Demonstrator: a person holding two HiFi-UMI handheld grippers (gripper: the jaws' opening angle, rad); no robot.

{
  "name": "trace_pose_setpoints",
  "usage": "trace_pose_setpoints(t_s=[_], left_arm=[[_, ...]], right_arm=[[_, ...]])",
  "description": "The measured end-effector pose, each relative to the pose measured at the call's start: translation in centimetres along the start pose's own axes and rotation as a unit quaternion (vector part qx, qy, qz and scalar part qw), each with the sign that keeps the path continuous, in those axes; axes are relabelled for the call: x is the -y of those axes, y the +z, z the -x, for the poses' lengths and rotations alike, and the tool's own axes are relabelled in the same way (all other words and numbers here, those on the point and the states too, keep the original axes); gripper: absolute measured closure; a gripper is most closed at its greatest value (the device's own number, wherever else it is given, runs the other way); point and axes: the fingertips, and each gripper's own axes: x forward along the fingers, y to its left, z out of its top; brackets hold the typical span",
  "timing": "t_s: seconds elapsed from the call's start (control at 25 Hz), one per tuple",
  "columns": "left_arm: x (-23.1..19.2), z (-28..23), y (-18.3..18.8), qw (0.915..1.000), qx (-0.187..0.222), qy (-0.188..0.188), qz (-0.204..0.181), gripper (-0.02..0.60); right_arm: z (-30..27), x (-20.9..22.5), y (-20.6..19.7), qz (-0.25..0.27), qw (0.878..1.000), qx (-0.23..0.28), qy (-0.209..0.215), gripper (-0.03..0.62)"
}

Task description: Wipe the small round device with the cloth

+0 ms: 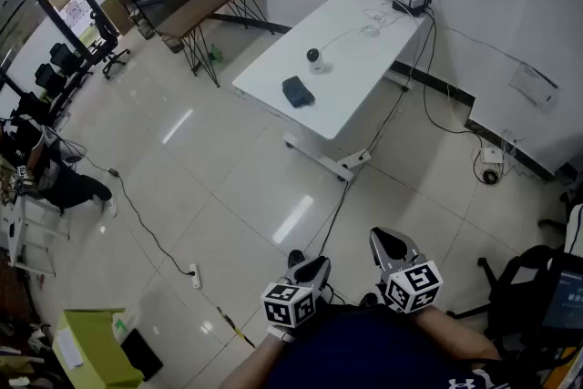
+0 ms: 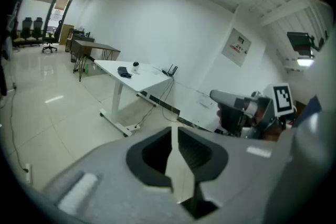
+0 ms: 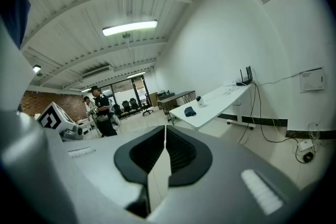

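Note:
Far ahead stands a white table point(image 1: 355, 82) with a small round white device point(image 1: 314, 58) and, just in front of it, a folded dark cloth point(image 1: 297, 92). The same device point(image 2: 136, 65) and cloth point(image 2: 124, 72) show small in the left gripper view, and the device point(image 3: 199, 100) and cloth point(image 3: 190, 111) again in the right gripper view. My left gripper point(image 1: 311, 269) and right gripper point(image 1: 389, 243) are held close to my body, several steps from the table. Both are shut with nothing between their jaws.
A black router point(image 1: 414, 3) and white cables point(image 1: 369, 18) lie at the table's far end. A brown table point(image 1: 209, 5) stands behind it, office chairs point(image 1: 111, 50) at the left. A power strip point(image 1: 194, 275) and cord lie on the tiled floor. A black chair point(image 1: 524, 287) stands at my right.

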Motion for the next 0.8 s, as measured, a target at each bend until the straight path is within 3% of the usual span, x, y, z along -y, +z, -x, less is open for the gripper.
trace_pose_setpoints(t_s=[0.24, 0.6, 0.8], left_arm=[[-6.9, -2.7, 5.0, 0.9999, 0.003, -0.016, 0.002, 0.543], [-17.7, -6.4, 16.4, 0.9944, -0.012, -0.101, -0.027, 0.543], [-22.7, -9.6, 21.4, 0.9925, -0.017, -0.114, -0.041, 0.543]], right_arm=[[-7.6, 0.7, 1.1, 0.004, 1.000, -0.001, -0.029, 0.576], [-21.8, -1.1, 5.1, 0.000, 0.996, 0.000, -0.087, 0.576], [-26.4, 0.0, 7.3, 0.013, 0.993, -0.004, -0.117, 0.576]])
